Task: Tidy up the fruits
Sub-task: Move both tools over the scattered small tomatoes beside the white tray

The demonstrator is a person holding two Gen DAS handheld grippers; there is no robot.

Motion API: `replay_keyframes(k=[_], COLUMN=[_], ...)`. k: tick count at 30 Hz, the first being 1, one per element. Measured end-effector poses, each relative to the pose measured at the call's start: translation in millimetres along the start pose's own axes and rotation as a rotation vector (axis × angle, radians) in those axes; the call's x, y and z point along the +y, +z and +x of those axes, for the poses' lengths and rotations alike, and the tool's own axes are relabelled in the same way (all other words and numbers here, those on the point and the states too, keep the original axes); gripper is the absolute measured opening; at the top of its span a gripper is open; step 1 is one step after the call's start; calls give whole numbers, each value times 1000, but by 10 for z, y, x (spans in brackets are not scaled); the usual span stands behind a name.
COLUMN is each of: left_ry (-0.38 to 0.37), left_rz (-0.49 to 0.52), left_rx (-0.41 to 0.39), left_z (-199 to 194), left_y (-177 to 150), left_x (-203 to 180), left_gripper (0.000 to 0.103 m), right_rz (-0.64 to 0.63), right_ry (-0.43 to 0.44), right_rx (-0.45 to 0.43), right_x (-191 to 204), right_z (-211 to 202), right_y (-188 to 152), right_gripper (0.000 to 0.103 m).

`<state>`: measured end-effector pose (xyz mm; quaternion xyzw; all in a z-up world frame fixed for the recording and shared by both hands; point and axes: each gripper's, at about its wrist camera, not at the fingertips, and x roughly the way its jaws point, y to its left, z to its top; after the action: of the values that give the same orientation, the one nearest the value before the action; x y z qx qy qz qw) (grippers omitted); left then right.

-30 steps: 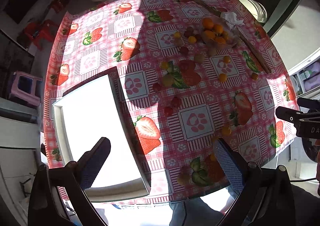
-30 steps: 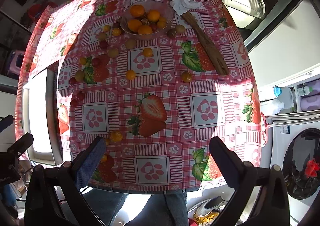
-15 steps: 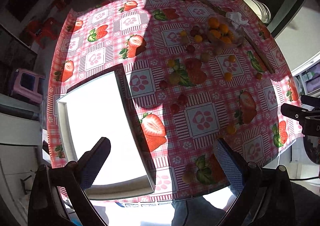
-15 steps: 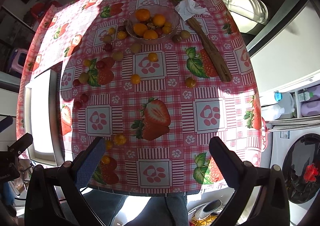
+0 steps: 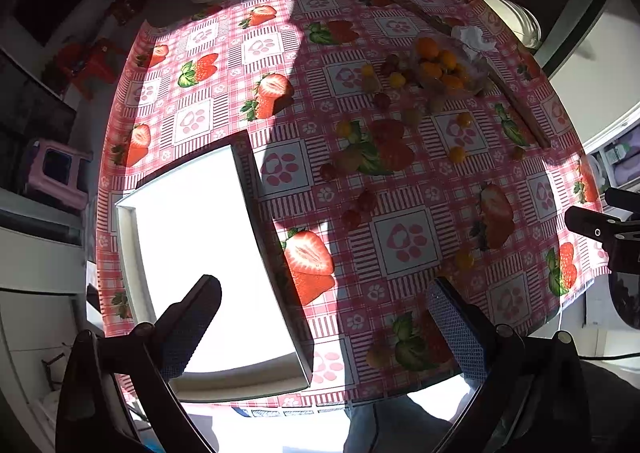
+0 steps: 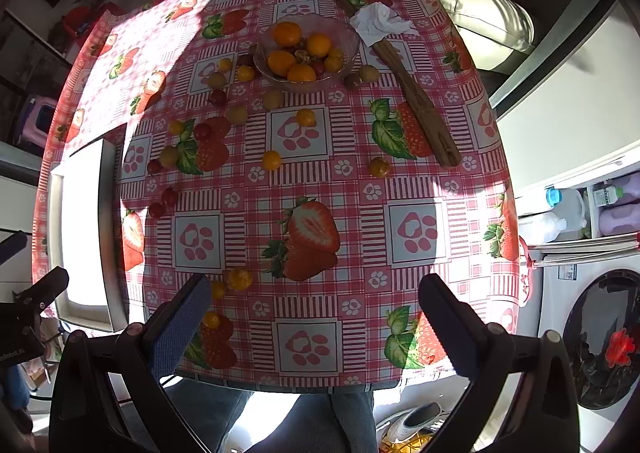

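Several small fruits, orange, yellow-green and dark red, lie scattered on the strawberry-print tablecloth (image 6: 416, 233). A clear glass bowl (image 6: 308, 53) at the far side holds oranges and small fruits; it also shows in the left wrist view (image 5: 448, 67). A white tray (image 5: 200, 253) sits empty at the left, seen too in the right wrist view (image 6: 82, 229). My left gripper (image 5: 324, 293) is open and empty above the tray's near end. My right gripper (image 6: 314, 293) is open and empty above the table's near edge, with orange fruits (image 6: 239, 279) close to its left finger.
A long wooden utensil (image 6: 404, 93) and a crumpled white tissue (image 6: 378, 25) lie at the far right of the table. A washing machine (image 6: 600, 337) and shelves with bottles stand to the right. A person's legs (image 6: 280, 417) are at the near edge.
Both views have shifted so the table sits a little lower and nearer the centre of the frame. Both grippers stay open. No fruit has moved.
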<state>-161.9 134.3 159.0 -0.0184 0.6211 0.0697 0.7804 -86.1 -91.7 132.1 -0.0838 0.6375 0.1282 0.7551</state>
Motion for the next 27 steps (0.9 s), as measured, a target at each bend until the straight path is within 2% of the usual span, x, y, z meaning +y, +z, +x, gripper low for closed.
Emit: replay_keyframes(k=[27], left_ry=[-19], left_rz=[-41], left_rx=[15], left_z=[250], left_y=[91], left_x=[52], left_gripper=[103], right_rz=[-55], right_ry=[-27], right_rx=[0], right_x=[28], right_z=[36], right_y=[124], right_gripper=[103])
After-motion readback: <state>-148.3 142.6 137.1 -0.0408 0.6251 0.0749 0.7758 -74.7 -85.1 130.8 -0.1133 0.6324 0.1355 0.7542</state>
